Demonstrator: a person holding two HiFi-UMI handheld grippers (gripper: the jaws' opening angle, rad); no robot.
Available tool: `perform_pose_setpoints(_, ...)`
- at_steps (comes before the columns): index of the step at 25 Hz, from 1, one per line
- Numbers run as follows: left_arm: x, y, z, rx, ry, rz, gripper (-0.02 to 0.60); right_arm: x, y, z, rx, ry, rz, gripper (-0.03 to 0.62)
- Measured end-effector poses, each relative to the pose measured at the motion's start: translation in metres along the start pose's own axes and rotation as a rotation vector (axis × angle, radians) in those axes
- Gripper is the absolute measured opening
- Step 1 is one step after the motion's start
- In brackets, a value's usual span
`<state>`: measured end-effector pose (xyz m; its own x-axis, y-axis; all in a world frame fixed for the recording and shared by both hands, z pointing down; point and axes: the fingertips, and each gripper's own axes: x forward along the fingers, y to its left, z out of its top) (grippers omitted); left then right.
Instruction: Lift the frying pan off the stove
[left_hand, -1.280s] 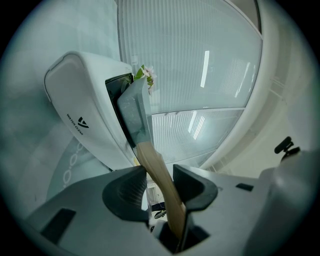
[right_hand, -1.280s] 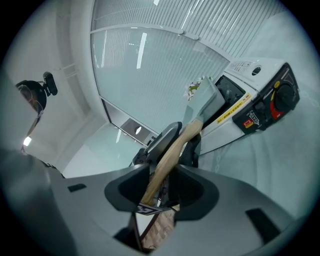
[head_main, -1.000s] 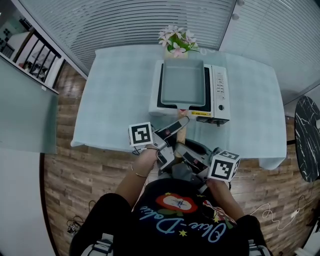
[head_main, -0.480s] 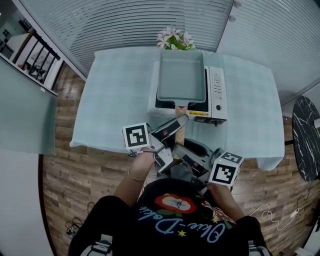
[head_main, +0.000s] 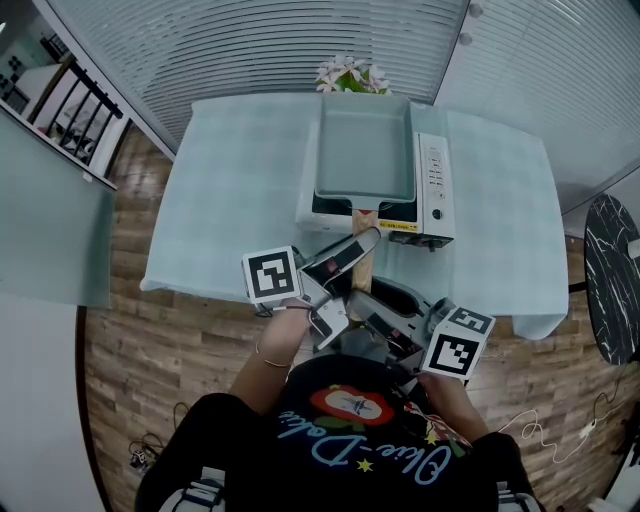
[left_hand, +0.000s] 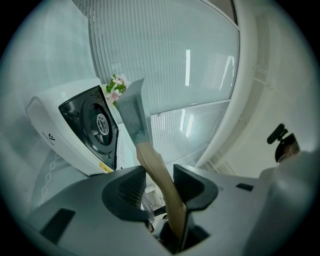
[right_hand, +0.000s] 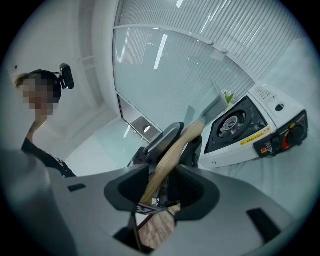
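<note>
I'm gripping the handle (head_main: 361, 268) with my left gripper (left_hand: 159, 186) and right gripper (right_hand: 161, 186); the frying pan (head_main: 365, 155) is rising, seemingly clearing the stove (head_main: 433, 190)

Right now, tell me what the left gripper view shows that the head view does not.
Only the left gripper view: the bare burner of the stove below the raised frying pan, and the left gripper with its fingers closed on the wooden handle.
Only the head view: the pan's empty inside from above, the right gripper also on the handle, the wood floor.
Both: pan, handle, stove, flowers.
</note>
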<state>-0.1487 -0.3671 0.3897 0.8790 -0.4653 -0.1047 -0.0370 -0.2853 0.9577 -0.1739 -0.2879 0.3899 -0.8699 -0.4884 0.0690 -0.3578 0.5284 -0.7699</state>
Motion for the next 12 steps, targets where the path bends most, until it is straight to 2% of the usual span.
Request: perform_pose_setpoints(12, -0.002, -0.027, -0.002, 0.038, -0.013, -0.012, 0.169, -0.008, 0.023, 0.008, -0.069, -0.002, 0.017, 0.158)
